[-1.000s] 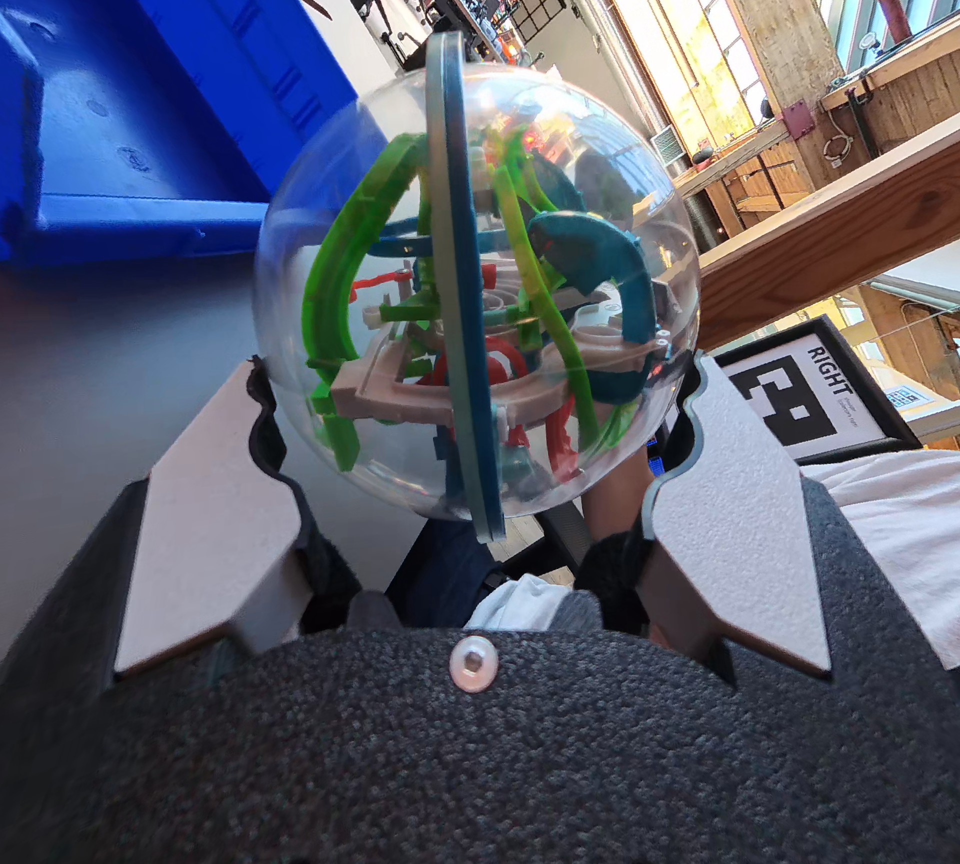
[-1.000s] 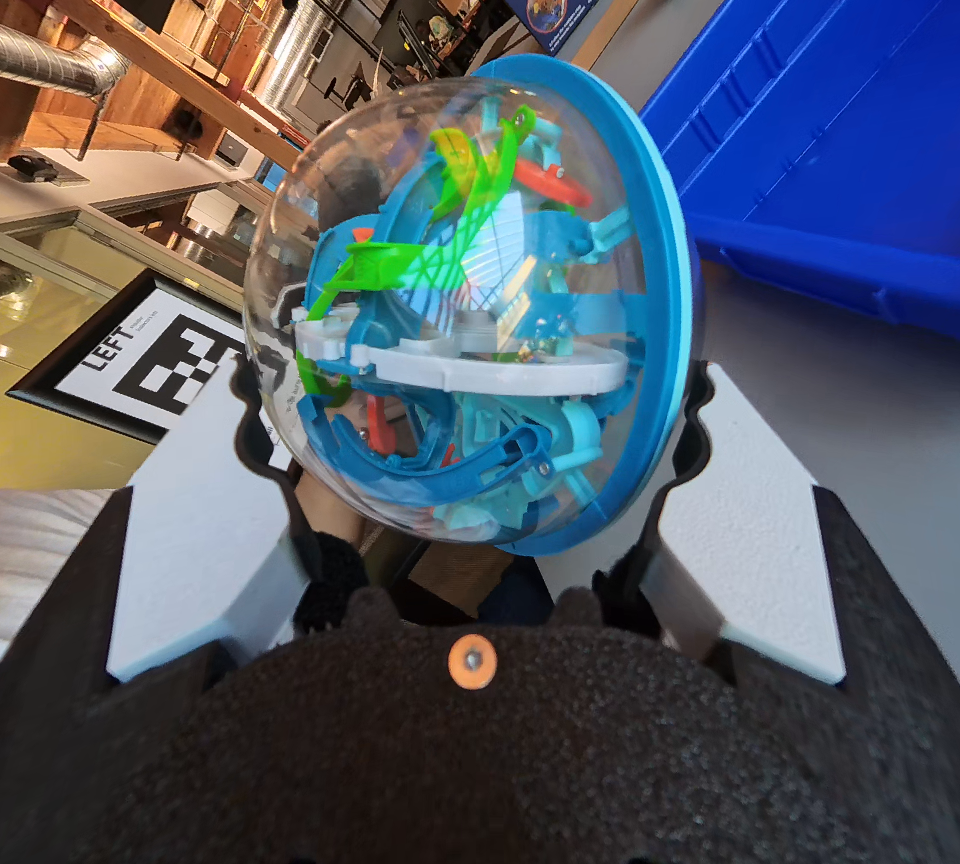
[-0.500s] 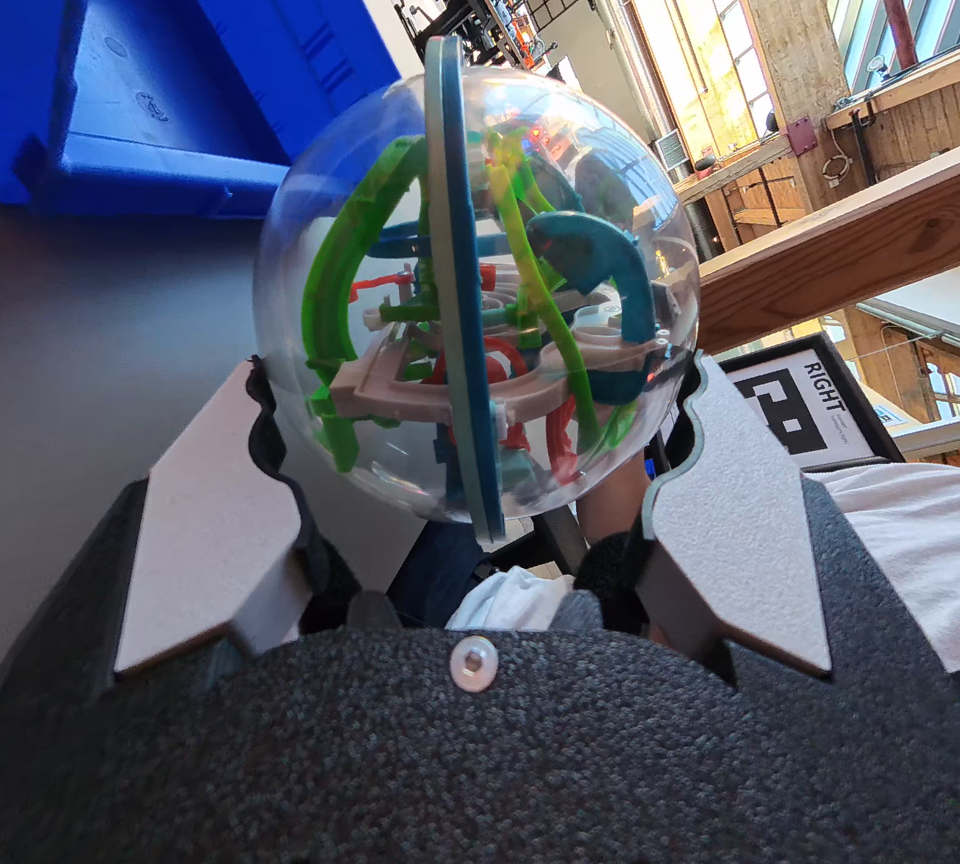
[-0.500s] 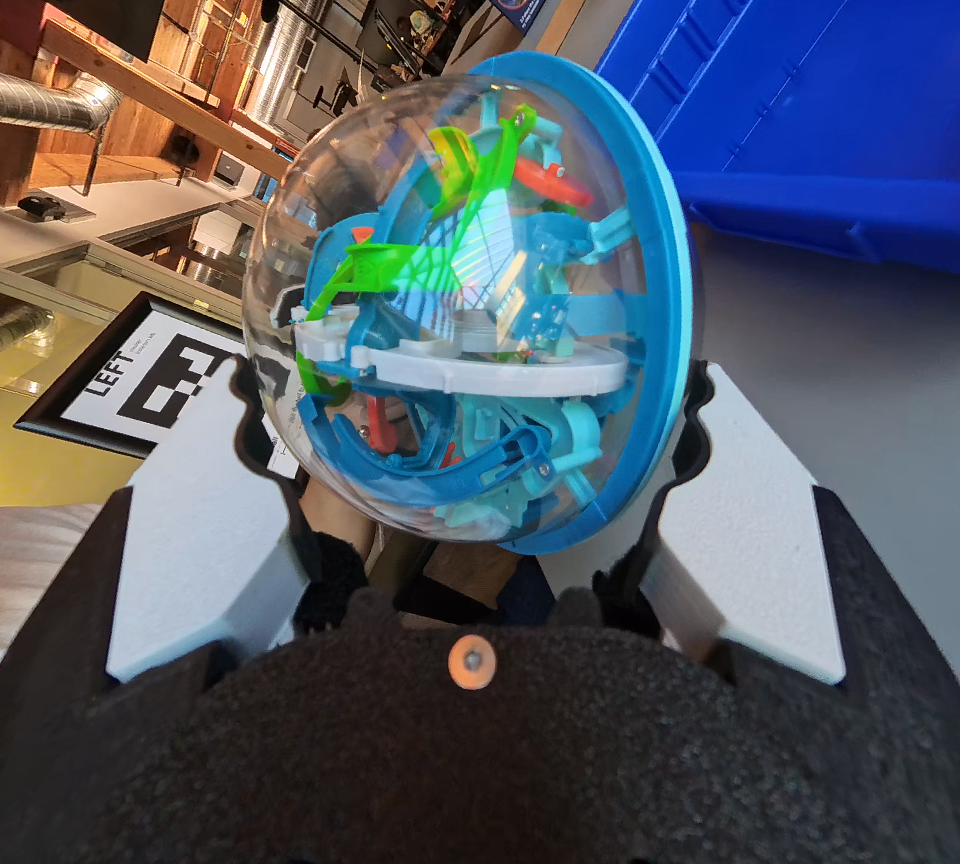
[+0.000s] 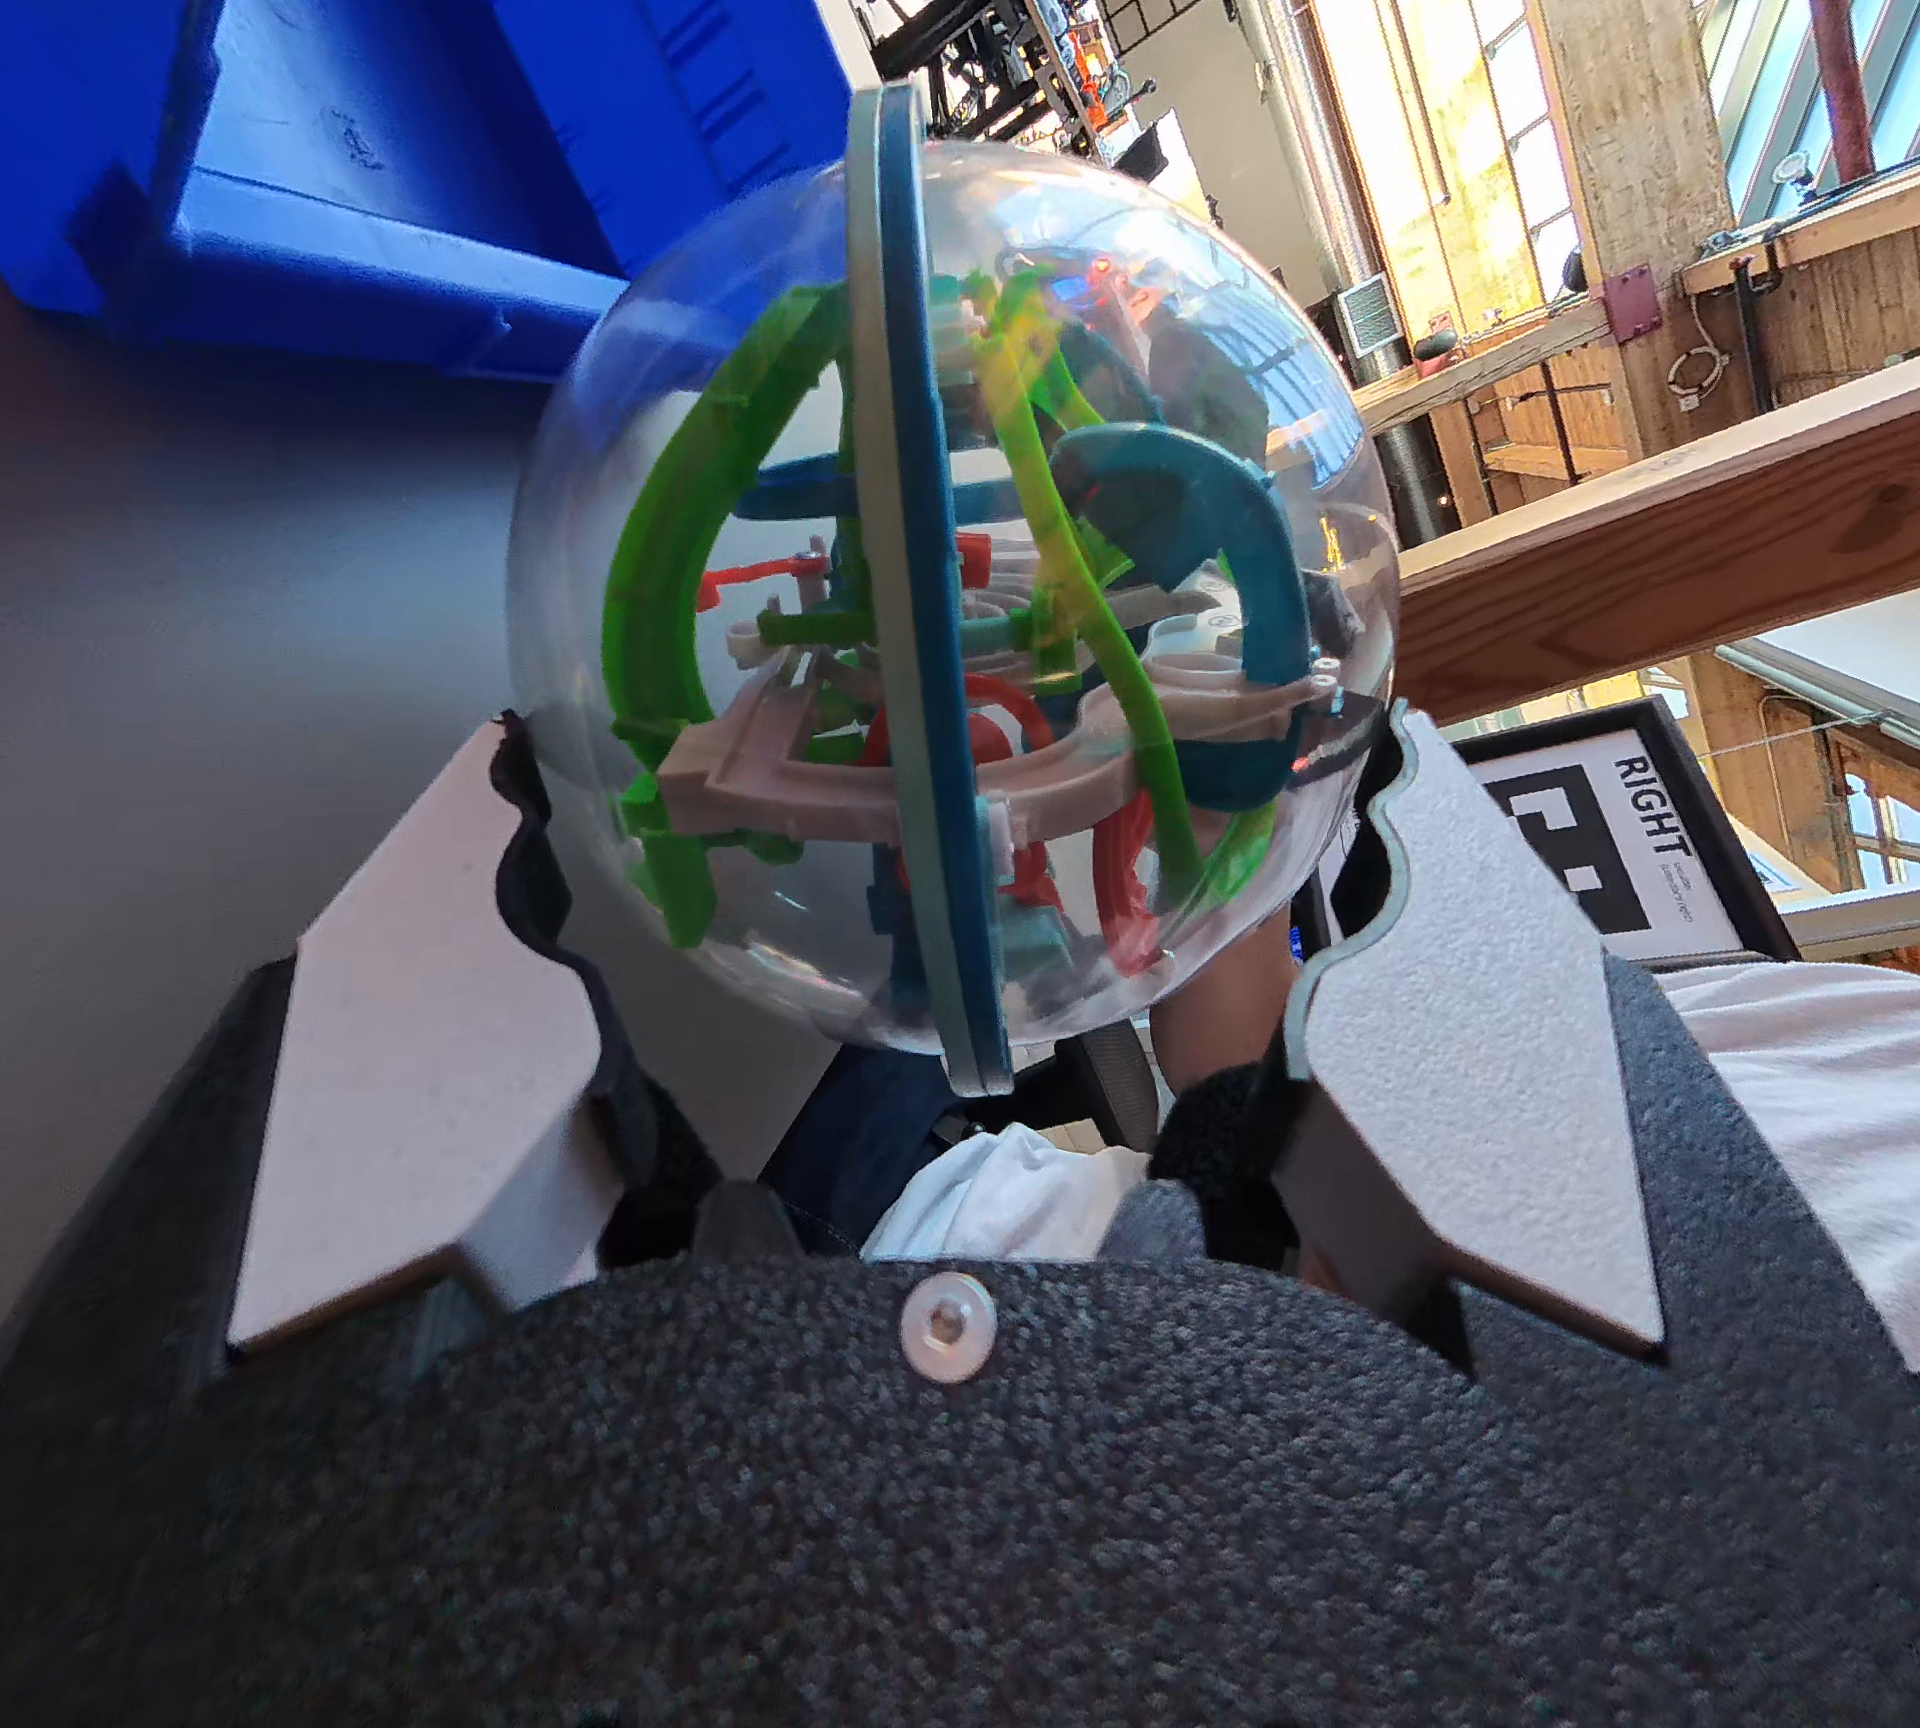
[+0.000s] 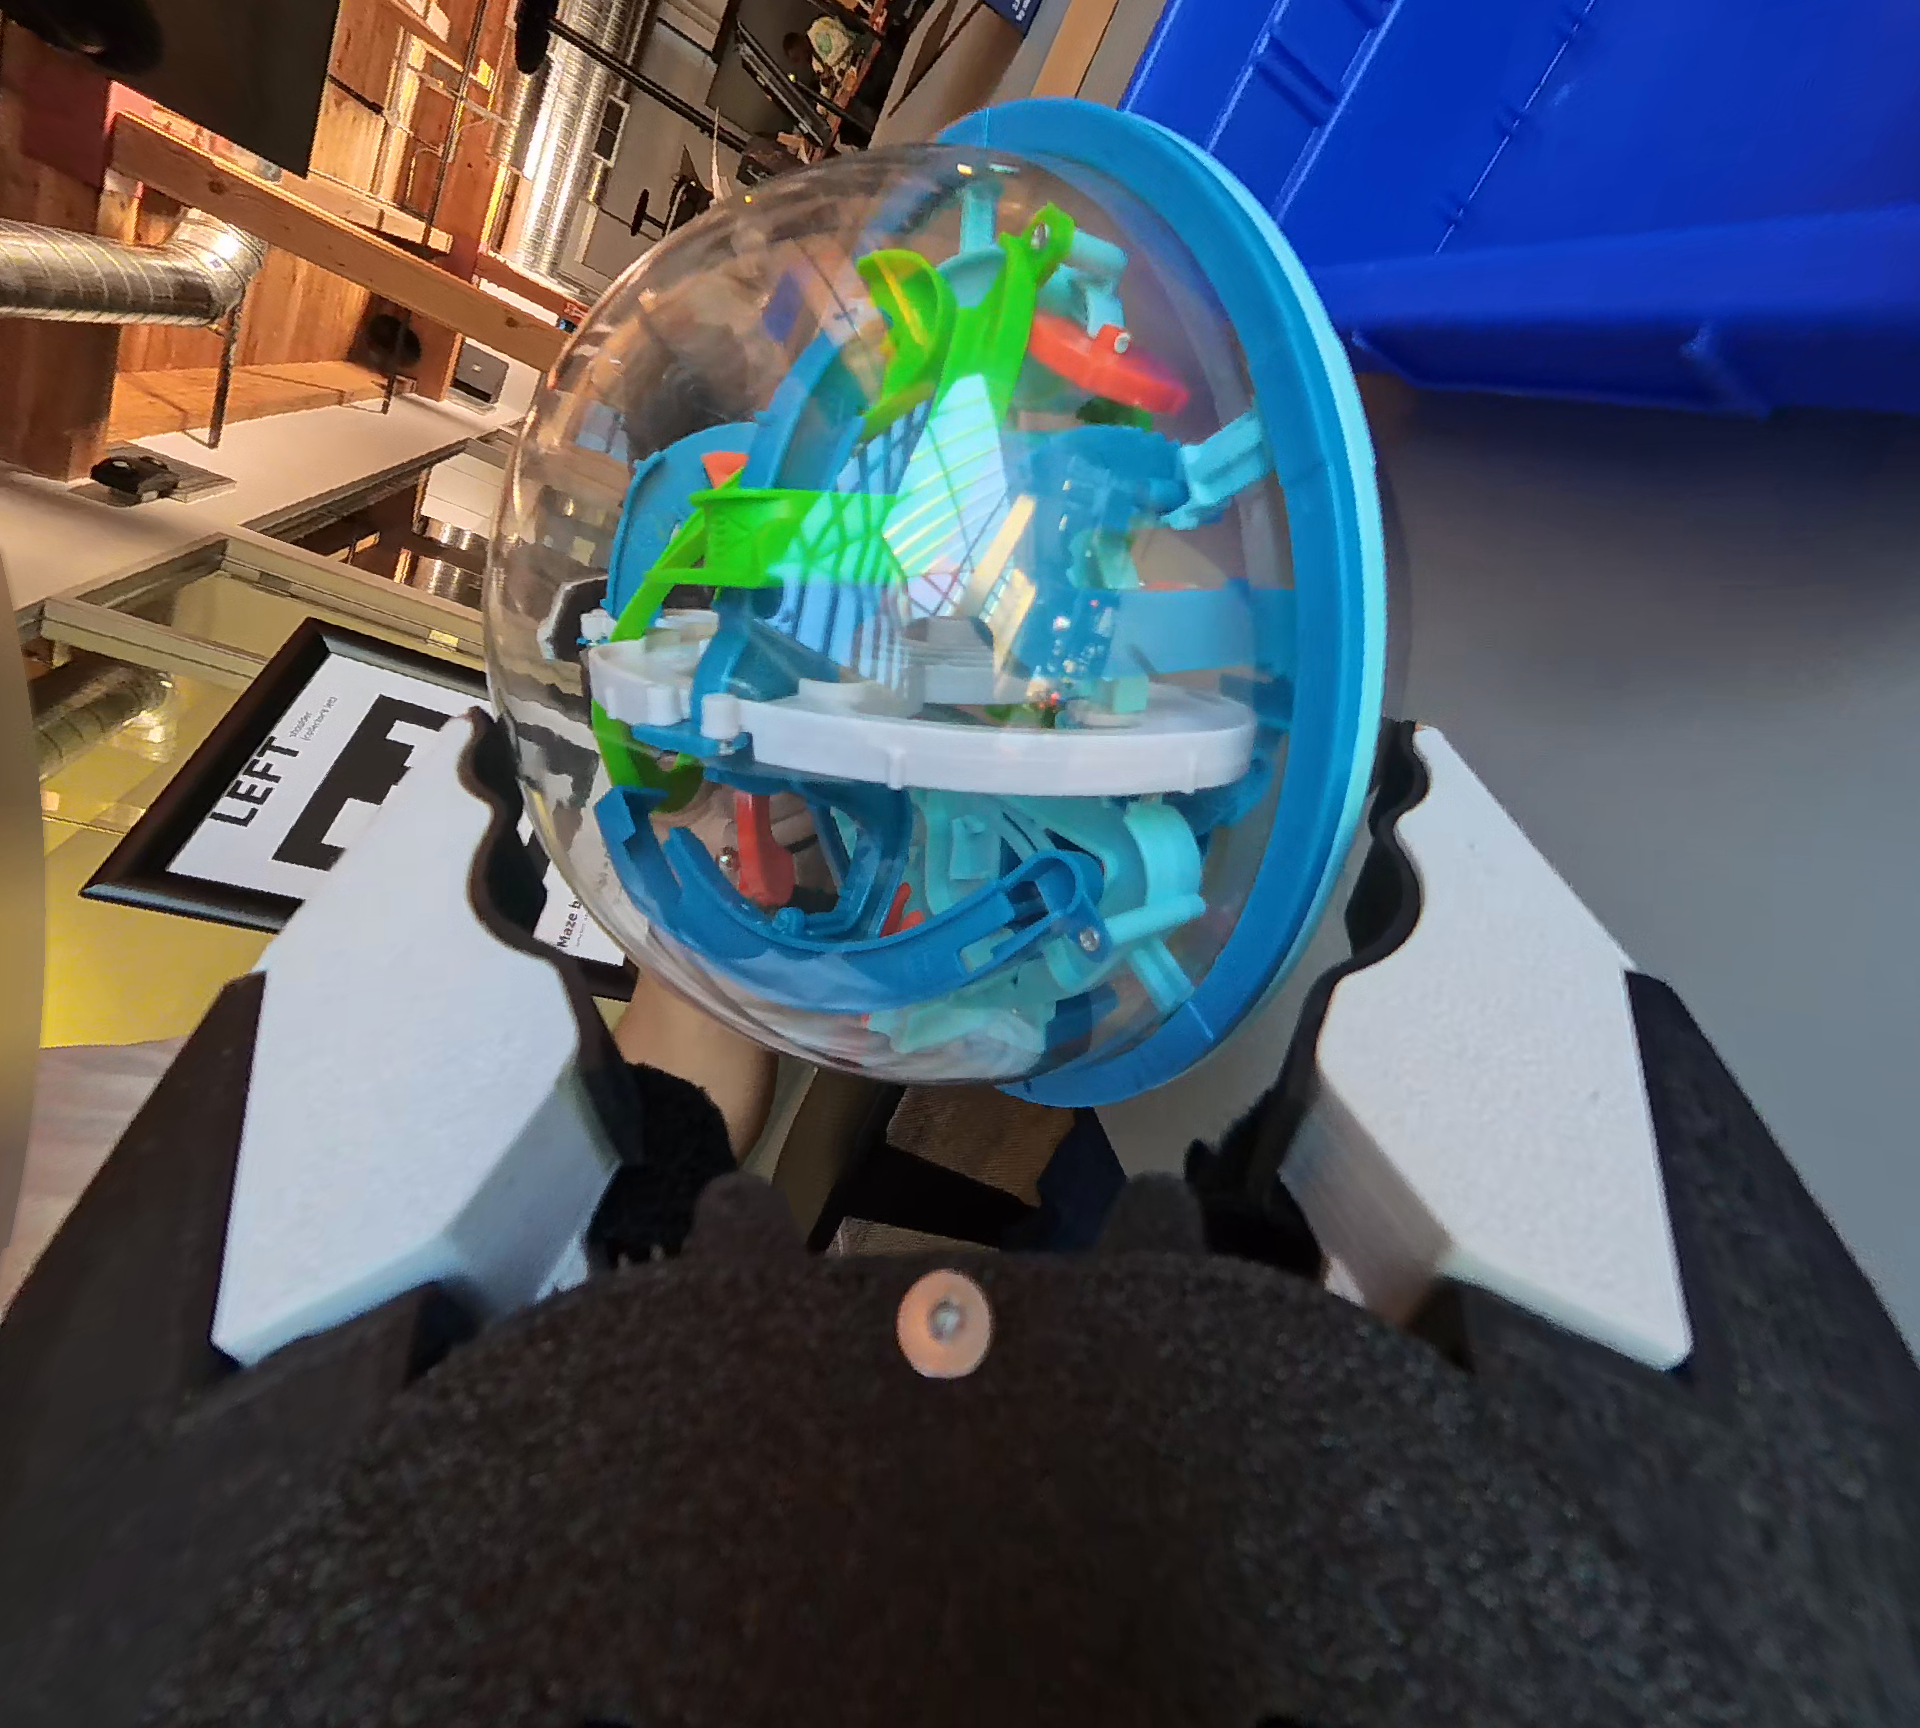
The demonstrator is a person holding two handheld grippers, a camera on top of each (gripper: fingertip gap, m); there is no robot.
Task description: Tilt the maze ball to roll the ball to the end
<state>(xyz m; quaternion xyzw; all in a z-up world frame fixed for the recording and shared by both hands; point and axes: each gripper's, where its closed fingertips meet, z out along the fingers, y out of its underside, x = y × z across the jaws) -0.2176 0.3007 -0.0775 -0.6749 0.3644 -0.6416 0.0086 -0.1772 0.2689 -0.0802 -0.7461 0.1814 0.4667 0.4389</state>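
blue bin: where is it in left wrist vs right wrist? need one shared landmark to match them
Left wrist view: blue bin fills the upper left, behind and left of the maze ball.
Right wrist view: blue bin fills the upper right, behind and right of the maze ball.
Shared landmark: the maze ball, centred between the fingers in both views.

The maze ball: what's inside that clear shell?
Inside the maze ball are green, blue and red tracks around a white platform. A small metal ball sits low; the middle is hidden.
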